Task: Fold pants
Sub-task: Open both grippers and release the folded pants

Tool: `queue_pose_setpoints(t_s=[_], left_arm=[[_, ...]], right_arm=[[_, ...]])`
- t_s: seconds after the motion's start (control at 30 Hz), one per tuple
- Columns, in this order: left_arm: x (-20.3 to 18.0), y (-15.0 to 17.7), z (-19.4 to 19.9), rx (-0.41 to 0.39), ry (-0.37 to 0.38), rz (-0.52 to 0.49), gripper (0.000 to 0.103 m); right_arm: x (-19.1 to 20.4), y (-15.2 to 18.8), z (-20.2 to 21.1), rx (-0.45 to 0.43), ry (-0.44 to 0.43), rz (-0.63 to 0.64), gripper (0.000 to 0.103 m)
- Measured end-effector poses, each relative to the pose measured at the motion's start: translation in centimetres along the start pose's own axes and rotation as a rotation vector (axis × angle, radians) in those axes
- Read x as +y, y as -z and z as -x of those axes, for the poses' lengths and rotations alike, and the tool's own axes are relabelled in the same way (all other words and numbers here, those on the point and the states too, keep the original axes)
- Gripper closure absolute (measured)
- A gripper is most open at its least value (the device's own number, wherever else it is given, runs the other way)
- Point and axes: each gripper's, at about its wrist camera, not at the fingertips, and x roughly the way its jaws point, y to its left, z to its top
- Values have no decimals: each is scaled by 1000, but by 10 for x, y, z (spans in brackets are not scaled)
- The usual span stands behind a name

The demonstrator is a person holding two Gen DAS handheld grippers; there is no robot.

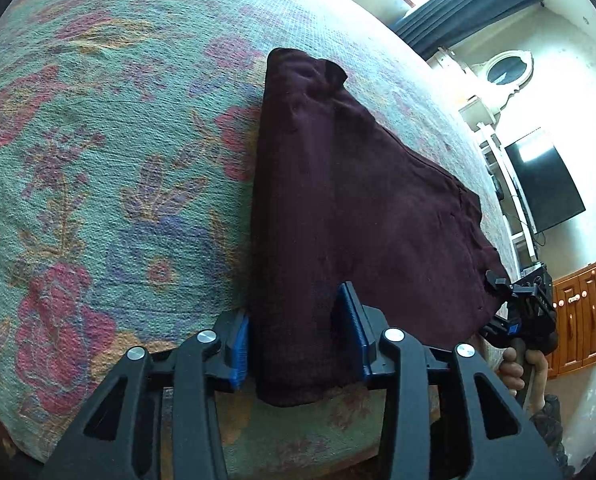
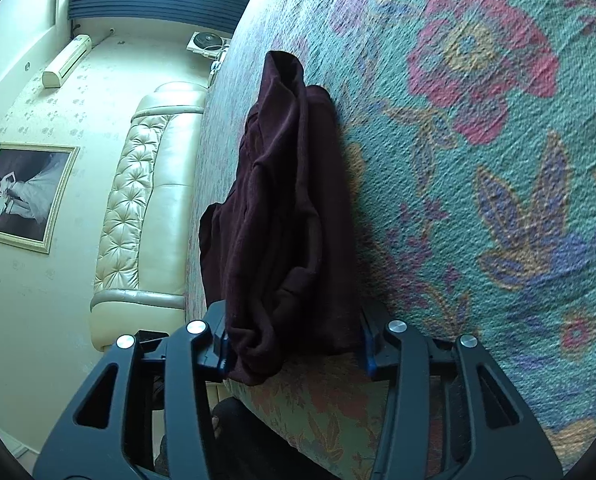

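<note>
Pants [image 1: 350, 208] of dark maroon cloth lie folded into a long narrow bundle on a bed, on a teal bedspread [image 1: 110, 152] woven with red, purple and orange flowers, close to the bed's near edge. In the left wrist view the left hand-held gripper [image 1: 300, 338] straddles the bundle's near end: its jaws stand partly open, the blue pad [image 1: 240, 340] on the left just beside the cloth and the other set a little off it, so the pants sit between the jaws without being pinched. In the right wrist view the right hand-held gripper [image 2: 294, 346] brackets the other end of the bundle, where the thicker, rumpled folds bulge between the jaws; the cloth hides most of both pads, so whether they press on it I cannot tell. That gripper also shows at the right edge of the left view, with a hand [image 1: 520, 372] around its handle. Beyond the bed stand a cream tufted headboard [image 2: 146, 200], a framed photograph [image 2: 22, 194], a dark television [image 1: 542, 184] and a wooden cabinet [image 1: 578, 312].
</note>
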Motion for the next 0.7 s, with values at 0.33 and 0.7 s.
queue_pose_setpoints(t_s=[0.33,0.7], left_arm=[[-21,6,-12,-11,26,-125,14],[-39,7,-23,-31,-80,-202,8]], right_arm=[[-12,4,17,6,-5,7,52],[11,48,43,-29,194,161,39]])
